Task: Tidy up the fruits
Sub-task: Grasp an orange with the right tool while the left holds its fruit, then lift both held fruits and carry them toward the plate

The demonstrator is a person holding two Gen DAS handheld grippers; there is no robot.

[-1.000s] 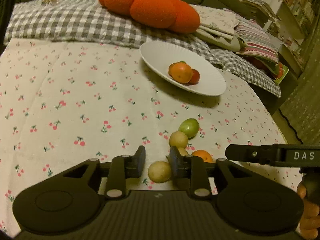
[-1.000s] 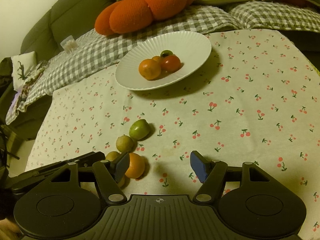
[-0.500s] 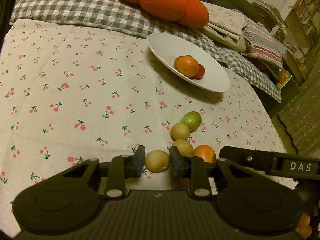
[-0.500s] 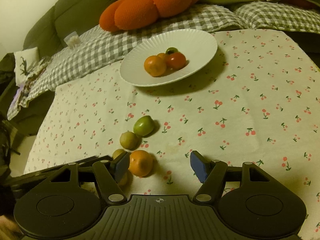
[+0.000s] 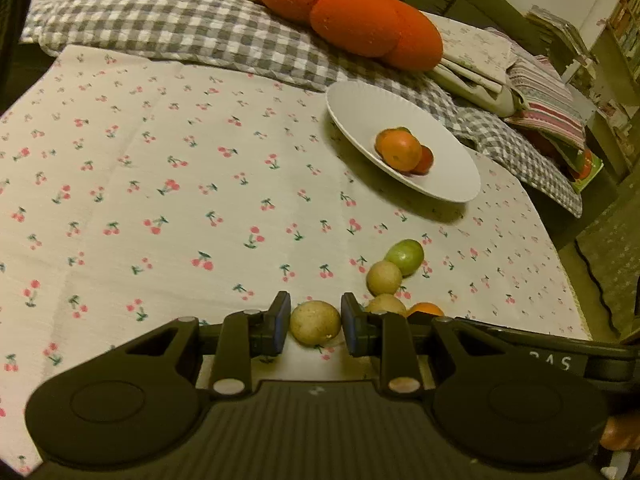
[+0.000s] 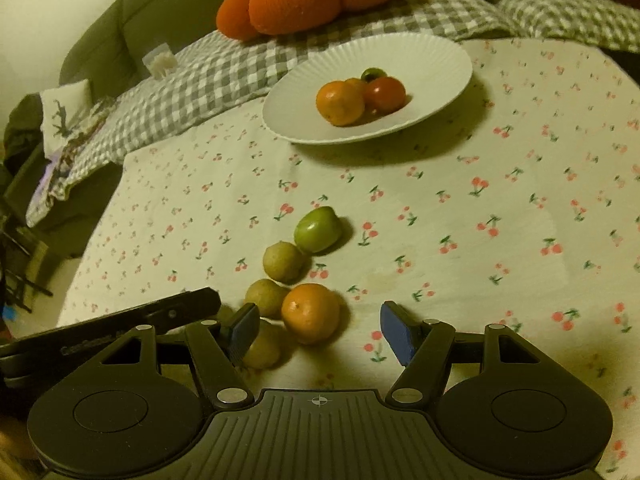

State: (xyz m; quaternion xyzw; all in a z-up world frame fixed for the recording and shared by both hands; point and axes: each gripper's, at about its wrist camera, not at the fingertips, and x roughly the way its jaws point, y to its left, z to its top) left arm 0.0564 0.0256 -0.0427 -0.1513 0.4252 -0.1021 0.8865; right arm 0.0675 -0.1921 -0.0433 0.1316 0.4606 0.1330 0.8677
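Left wrist view, round tan-yellow fruit (image 5: 315, 322), smooth, faintly speckled skin

White plate (image 5: 452, 184), cherry-print tablecloth (image 5: 160, 184), orange cushion (image 5: 352, 16)

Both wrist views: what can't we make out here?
- Left wrist view: the left gripper is shut on the round yellowish-tan fruit; its right finger hides most of the tan fruit behind and the round orange citrus.
- White ribbed plate: the front orange hides the fruit behind; no count possible.
- Right wrist view: the open right gripper has its left finger covering part of the held fruit.
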